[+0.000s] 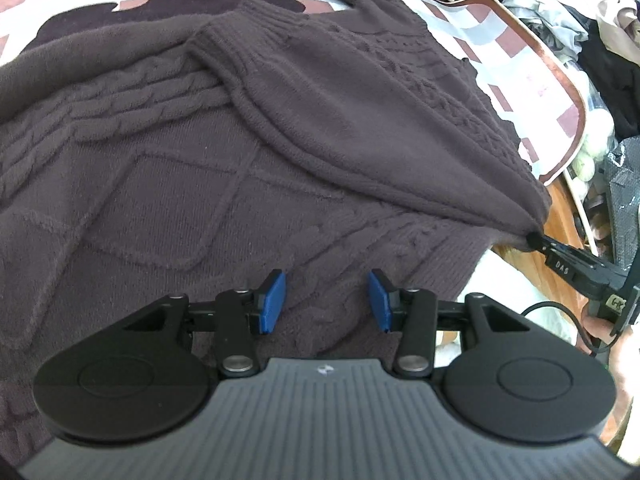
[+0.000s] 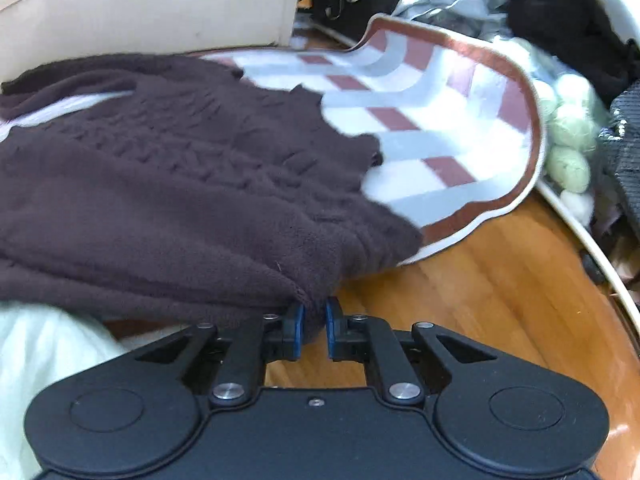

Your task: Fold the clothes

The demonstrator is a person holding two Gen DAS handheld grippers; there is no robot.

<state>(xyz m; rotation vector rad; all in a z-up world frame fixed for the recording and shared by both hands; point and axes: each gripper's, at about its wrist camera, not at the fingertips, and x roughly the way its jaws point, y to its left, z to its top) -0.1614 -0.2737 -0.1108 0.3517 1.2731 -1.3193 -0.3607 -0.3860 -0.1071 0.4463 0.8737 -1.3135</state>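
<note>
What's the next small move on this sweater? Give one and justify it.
Probably carry the right gripper, shut on the brown sweater's corner, across the body to lay that flap flat. The left gripper hovers open over the knit, holding nothing.

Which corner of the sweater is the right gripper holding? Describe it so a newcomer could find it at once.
Start at the checked rug on the wooden floor. The dark brown sweater lies across it. The held part is the bunched point nearest the camera, off the rug's edge, pinched in the right gripper; every other edge lies loose.
</note>
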